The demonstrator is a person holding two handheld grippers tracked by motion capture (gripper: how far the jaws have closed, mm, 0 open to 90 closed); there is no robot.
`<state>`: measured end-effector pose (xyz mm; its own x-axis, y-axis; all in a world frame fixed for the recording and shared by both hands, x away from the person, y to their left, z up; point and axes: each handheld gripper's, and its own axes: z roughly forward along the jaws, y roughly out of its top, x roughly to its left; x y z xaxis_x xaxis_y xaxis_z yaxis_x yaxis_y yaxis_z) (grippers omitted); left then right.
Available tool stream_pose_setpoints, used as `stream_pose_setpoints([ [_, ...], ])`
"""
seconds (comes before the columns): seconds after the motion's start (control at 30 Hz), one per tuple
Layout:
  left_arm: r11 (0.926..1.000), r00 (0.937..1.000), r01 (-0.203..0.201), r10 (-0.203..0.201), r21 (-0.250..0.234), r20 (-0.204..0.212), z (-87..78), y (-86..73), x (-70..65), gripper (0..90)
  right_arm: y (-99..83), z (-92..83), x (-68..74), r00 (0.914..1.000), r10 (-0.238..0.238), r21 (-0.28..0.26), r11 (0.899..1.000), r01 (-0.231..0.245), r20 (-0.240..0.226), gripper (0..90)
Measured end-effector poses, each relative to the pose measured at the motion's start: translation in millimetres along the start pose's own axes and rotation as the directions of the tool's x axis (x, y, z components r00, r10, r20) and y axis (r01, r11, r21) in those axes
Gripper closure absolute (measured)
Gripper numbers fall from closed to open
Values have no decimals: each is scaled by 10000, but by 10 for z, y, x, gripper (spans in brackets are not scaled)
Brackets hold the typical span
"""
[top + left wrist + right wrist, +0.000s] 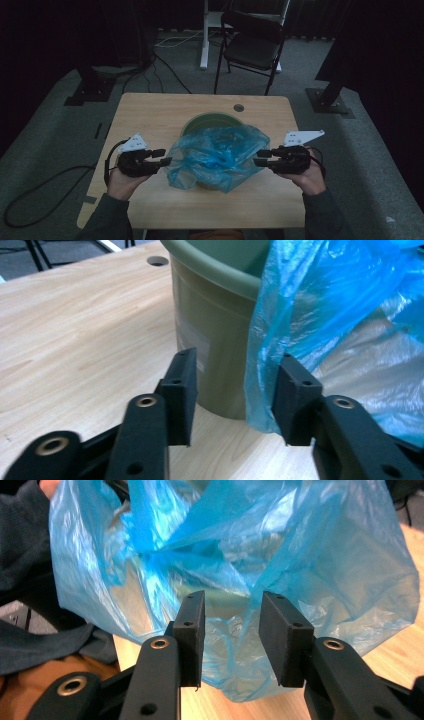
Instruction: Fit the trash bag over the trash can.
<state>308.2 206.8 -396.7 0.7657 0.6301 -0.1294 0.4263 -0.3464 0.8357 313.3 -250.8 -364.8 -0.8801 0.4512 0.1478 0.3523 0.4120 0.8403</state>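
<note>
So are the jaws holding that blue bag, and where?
No, nothing is held. Both the left gripper and the right gripper stand open beside the bag, which lies draped over the bin.

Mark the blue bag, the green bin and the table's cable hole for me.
blue bag [220,157]: high view, crumpled middle of the plastic.
green bin [210,325]: left gripper view, bare outer wall below the rim.
cable hole [238,107]: high view, centre of the round opening in the tabletop.
</note>
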Motion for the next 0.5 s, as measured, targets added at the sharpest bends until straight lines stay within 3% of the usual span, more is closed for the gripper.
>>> stream_pose_setpoints([
  [0.33,9970,9998,-213,211,-742,-26,-108,91,-18,500,10,-196,-2,9983,-43,-839,9964,91,574,629],
  [0.5,9955,9998,-201,207,-921,54,-124,94,-12,489,15,-291,-3,9923,-55,-1219,9923,206,1234,629],
])
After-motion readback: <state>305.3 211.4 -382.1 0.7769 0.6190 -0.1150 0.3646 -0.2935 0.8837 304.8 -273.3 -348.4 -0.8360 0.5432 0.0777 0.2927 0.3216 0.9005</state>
